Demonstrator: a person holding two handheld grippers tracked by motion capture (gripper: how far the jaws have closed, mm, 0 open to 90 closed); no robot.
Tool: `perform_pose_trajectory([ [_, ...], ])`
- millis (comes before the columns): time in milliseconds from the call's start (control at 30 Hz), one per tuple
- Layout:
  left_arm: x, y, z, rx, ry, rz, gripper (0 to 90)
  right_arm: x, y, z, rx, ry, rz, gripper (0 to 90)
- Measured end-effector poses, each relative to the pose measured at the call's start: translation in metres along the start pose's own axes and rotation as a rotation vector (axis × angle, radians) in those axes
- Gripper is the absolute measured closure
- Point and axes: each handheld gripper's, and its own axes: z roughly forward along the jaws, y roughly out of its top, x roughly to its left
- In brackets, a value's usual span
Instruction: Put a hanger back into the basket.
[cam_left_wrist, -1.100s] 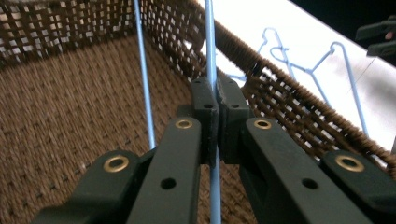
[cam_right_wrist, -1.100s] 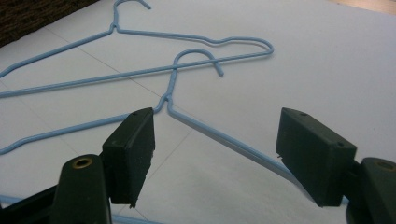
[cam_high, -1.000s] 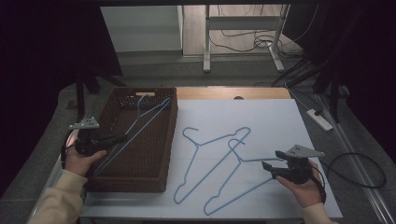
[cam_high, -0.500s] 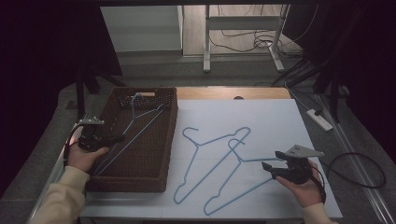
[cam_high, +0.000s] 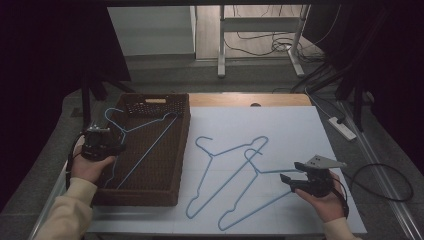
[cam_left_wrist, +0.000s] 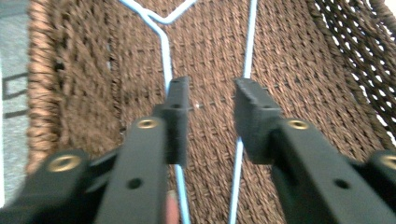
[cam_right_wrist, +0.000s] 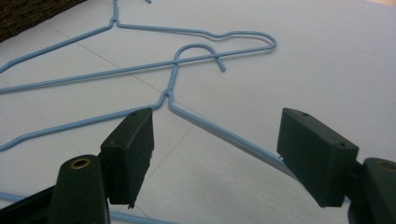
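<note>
With the blue wire hanger (cam_high: 142, 142) now lying flat inside the brown woven basket (cam_high: 150, 197) at the left of the table, my left gripper (cam_left_wrist: 211, 100) stands over the basket floor with its jaws parted a little and nothing between them. A second ago I carried that hanger tilted, its hook raised over the basket's far rim; since then it has dropped to the weave and my pads have let go, so I judge this hanger delivered. Two more blue hangers lie overlapped on the white mat (cam_high: 300, 130) to the right of the basket: the farther hanger (cam_high: 220, 167) and the nearer hanger (cam_high: 252, 192). My right gripper (cam_right_wrist: 215, 154) has kept its place at the mat's near right, jaws spread wide across a shoulder wire of the nearer hanger, not closed on it. Gripping that wire looks like the next step.
</note>
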Motion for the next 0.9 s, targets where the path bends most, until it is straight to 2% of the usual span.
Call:
perform_pose_trajectory([
  [133,-0.008,0.001,-0.009,-0.053,-0.040,0.032,43.9,0.000,0.000,0.000,0.000,0.002,0.000,28.0],
  [233,-0.016,0.003,-0.019,-0.115,-0.081,0.051,38.8,0.000,0.000,0.001,-0.002,0.000,-0.002,28.0],
  [300,-0.019,0.003,-0.022,-0.127,-0.093,0.061,37.4,0.001,0.000,0.000,-0.002,0.000,-0.002,28.0],
  [333,-0.026,0.004,-0.027,-0.151,-0.123,0.083,37.1,0.000,0.000,0.000,-0.002,0.000,-0.001,28.0],
  [533,-0.047,0.002,-0.039,-0.206,-0.188,0.139,35.8,0.000,0.000,0.000,0.001,0.000,0.000,28.0],
  [633,-0.052,0.002,-0.041,-0.214,-0.203,0.152,33.0,0.000,0.000,0.001,0.001,-0.001,-0.002,28.0],
  [667,-0.061,0.000,-0.044,-0.226,-0.211,0.176,31.3,0.000,0.000,0.000,0.000,-0.001,-0.002,28.0],
  [767,-0.071,-0.001,-0.051,-0.249,-0.236,0.195,30.4,0.000,0.000,0.001,0.002,-0.001,0.001,28.0],
  [867,-0.084,-0.004,-0.058,-0.275,-0.277,0.202,28.8,0.000,0.000,0.001,0.001,-0.001,-0.002,28.0],
  [900,-0.084,-0.004,-0.058,-0.275,-0.277,0.202,28.8,0.000,0.000,0.001,0.000,-0.001,-0.003,28.0],
])
